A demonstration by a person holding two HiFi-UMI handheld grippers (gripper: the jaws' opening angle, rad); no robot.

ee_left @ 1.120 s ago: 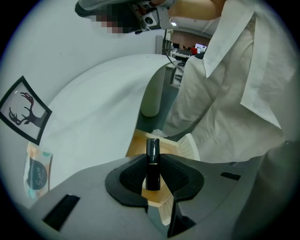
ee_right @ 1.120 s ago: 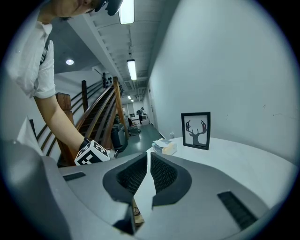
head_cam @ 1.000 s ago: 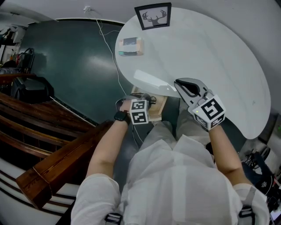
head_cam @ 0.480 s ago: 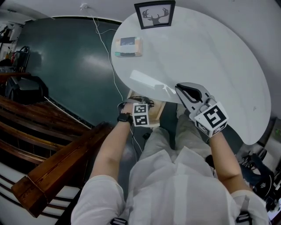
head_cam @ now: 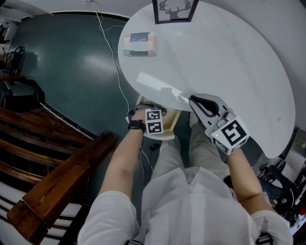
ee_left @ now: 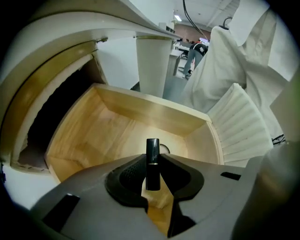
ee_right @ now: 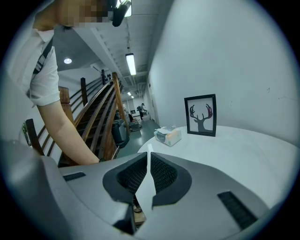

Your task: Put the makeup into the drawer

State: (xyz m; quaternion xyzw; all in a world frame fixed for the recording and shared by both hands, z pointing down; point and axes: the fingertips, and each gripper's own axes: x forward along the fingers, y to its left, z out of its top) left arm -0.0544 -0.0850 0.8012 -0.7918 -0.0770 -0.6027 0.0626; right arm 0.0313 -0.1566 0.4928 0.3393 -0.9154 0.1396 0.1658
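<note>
Left gripper (ee_left: 151,176) clamping black lipstick tube (ee_left: 153,151) over wooden drawer (ee_left: 103,131), its rear hiding under white table (head_cam: 229,62); right gripper (ee_right: 148,163) hovering near-closed, empty.

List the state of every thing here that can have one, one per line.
drawer: open, pulled out from under the table.
lipstick: clamped, hanging over the drawer, not yet set down.
left hand-held gripper: shut on the lipstick.
right hand-held gripper: jaws together, empty.
picture frame: standing upright on the table.
tissue pack: lying on the table, a tissue sticking out.
</note>
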